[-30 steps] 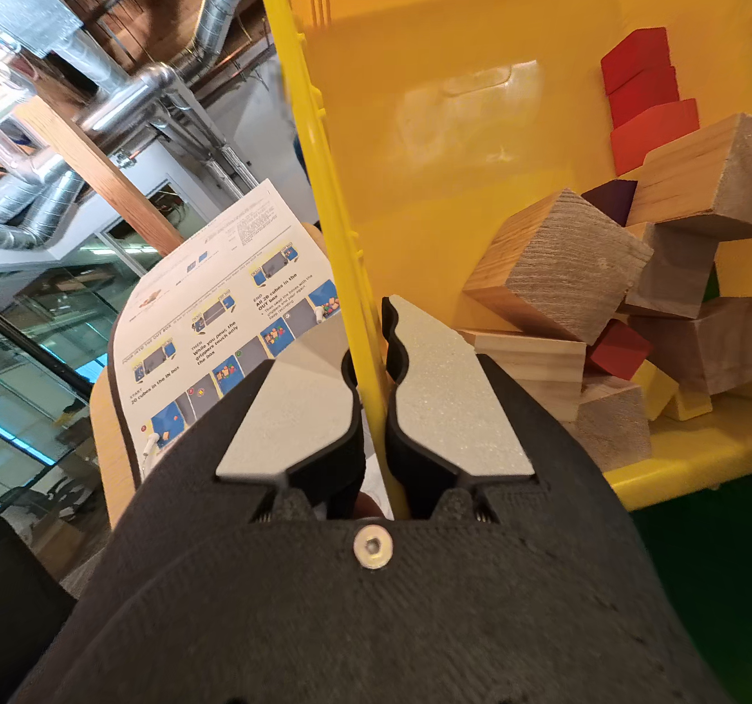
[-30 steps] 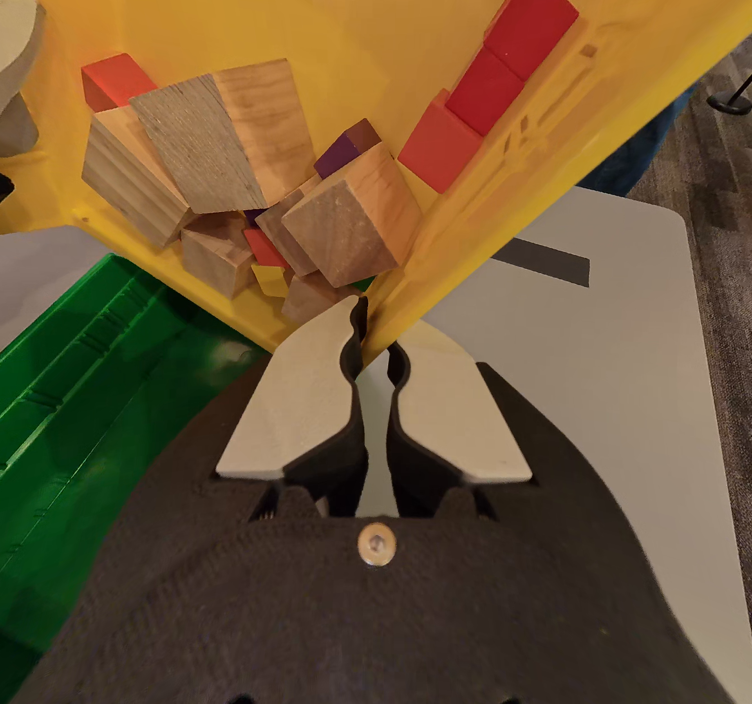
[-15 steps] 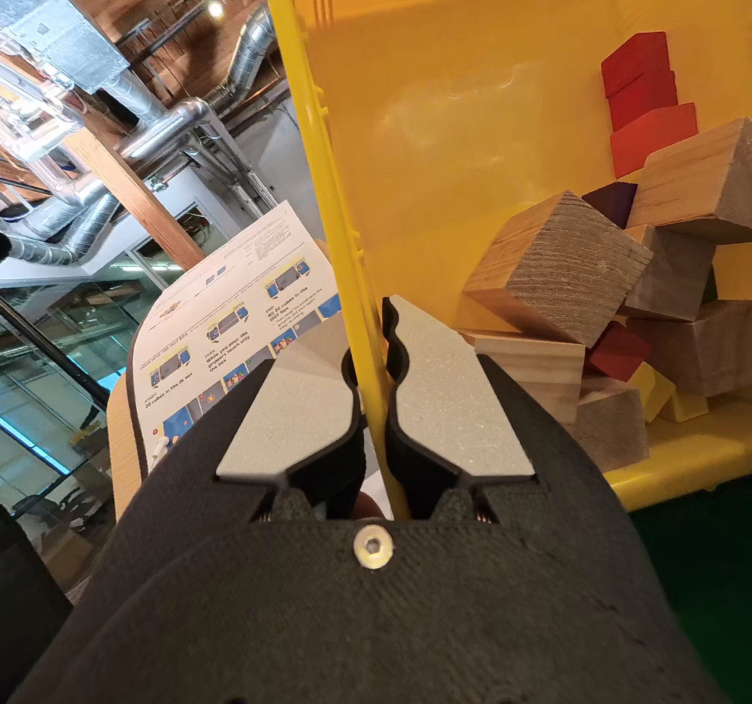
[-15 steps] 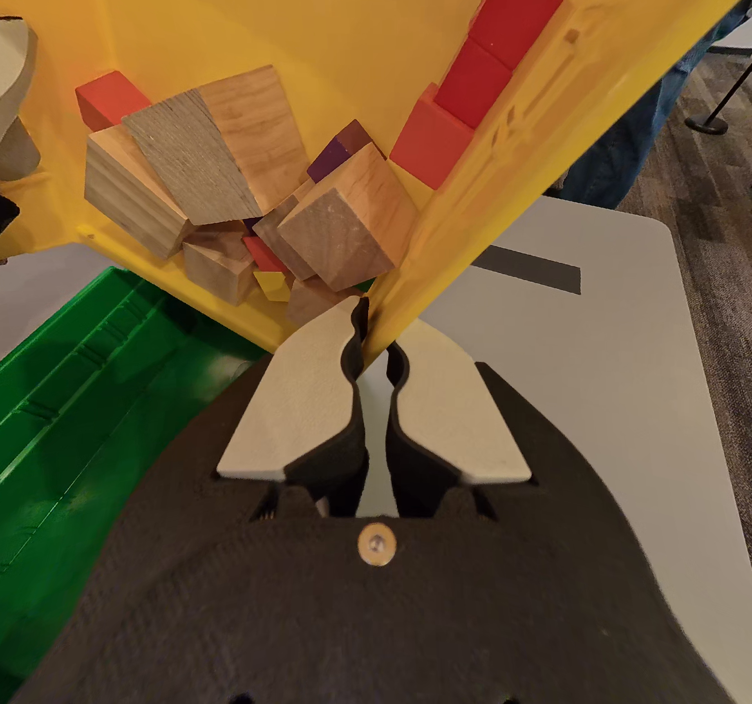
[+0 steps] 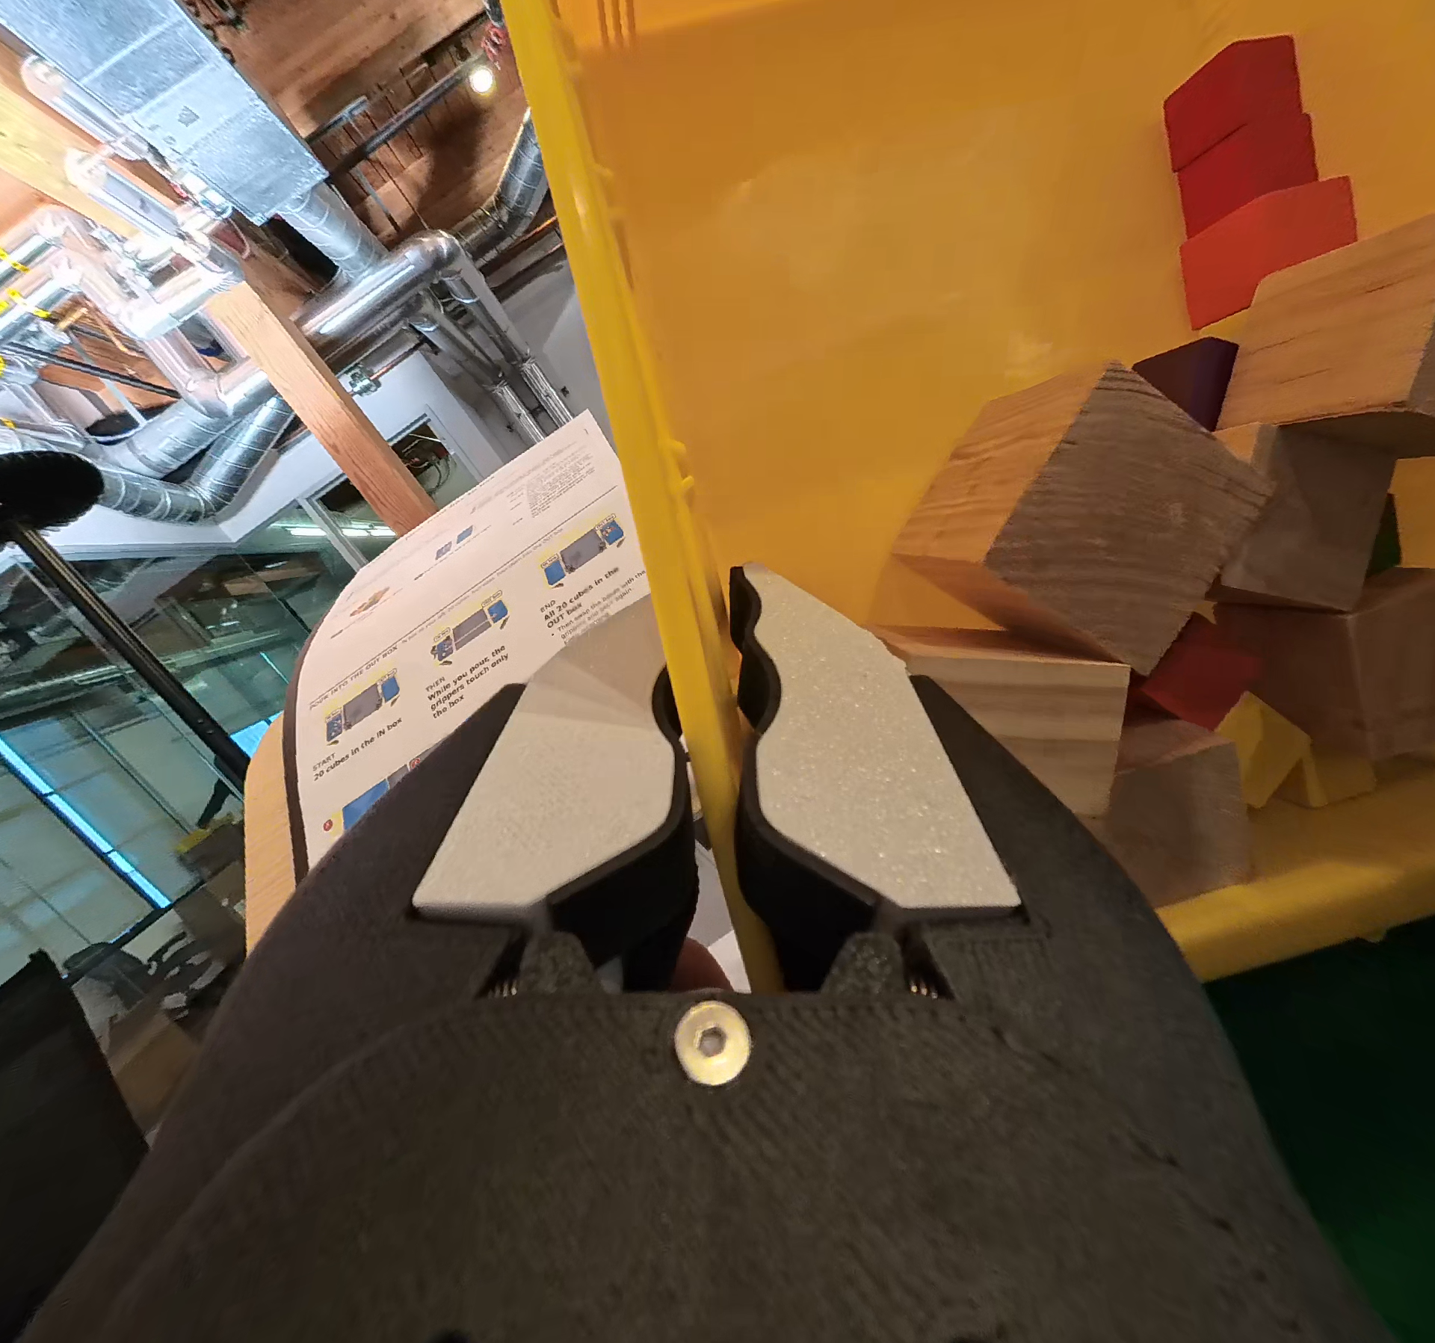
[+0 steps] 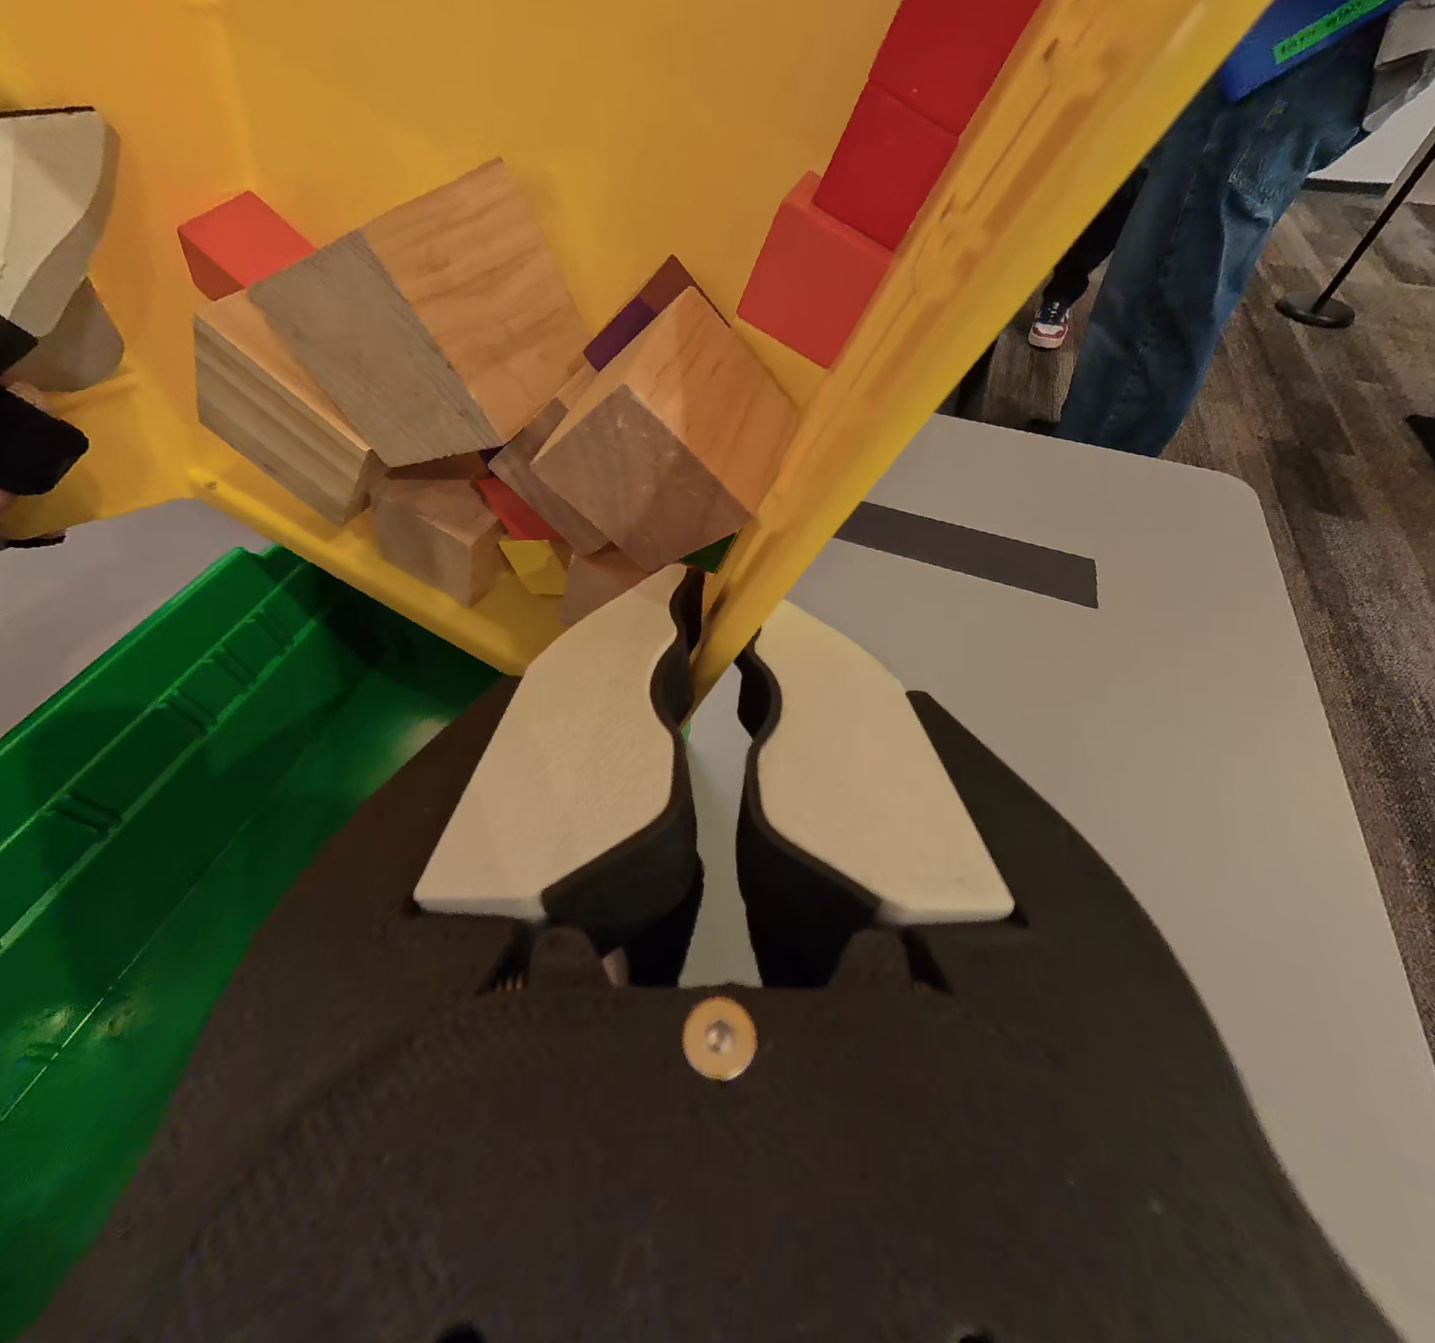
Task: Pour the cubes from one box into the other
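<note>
The yellow box [image 5: 893,281] is tilted steeply, its open side facing the green box [image 6: 155,747] below it. My left gripper [image 5: 703,646] is shut on the yellow box's left wall. My right gripper [image 6: 714,622] is shut on its right wall [image 6: 893,405]. Several wooden cubes [image 6: 419,343] and smaller red [image 6: 885,164], purple and yellow cubes are piled against the box's lower wall [image 5: 1320,886]. They also show in the left wrist view [image 5: 1079,521]. The left gripper shows at the far left of the right wrist view [image 6: 46,242]. The green box shows no cubes.
The boxes are over a grey table [image 6: 1165,762] with a dark strip [image 6: 971,552]. A printed sheet [image 5: 481,607] lies on a wooden surface to the left. A person in jeans [image 6: 1211,219] stands beyond the table's far right edge.
The yellow box has tilted further, and both wrist views have swung upward with it. The cubes have slid only slightly and stay piled inside.
</note>
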A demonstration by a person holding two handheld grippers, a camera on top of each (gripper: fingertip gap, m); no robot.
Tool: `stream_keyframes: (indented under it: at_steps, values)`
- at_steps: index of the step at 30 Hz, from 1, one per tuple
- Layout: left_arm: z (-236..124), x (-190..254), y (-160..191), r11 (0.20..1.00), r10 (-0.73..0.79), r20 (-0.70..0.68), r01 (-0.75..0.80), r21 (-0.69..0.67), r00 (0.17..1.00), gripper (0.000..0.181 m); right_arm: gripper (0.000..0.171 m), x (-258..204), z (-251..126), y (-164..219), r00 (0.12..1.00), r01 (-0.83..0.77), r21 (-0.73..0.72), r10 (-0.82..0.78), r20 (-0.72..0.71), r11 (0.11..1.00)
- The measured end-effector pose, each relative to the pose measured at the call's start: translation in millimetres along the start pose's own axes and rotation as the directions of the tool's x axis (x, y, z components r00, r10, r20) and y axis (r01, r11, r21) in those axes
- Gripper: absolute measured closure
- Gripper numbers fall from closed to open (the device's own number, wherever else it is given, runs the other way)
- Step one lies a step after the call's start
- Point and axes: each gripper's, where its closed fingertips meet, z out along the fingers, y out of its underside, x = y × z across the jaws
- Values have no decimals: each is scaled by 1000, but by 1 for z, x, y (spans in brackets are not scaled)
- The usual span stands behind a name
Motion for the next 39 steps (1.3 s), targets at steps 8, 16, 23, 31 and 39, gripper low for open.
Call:
stream_keyframes:
  at_steps: [8, 16, 23, 31, 39]
  values:
    - [-2, 4, 3, 1000, 6, 15, -6, -1, 1000, 175, 171, 1, 2, 6, 1000, -8, -13, 8, -12, 1000]
    - [-2, 3, 5, 1000, 10, 29, -10, 0, 1000, 175, 171, 1, 4, 7, 1000, 8, -22, -9, -23, 1000]
    - [-3, 0, -2, 999, 8, 42, -9, 31, 999, 176, 171, 2, 0, 1, 999, 21, 11, -20, -28, 1000]
    - [-4, -6, -6, 998, -13, 64, 9, 65, 998, 176, 171, 1, -4, -10, 994, 93, 51, -90, -58, 994]
    - [-6, -9, -5, 995, -23, 88, 14, 100, 996, 175, 171, -1, -3, -15, 995, 89, 73, -86, -44, 993]
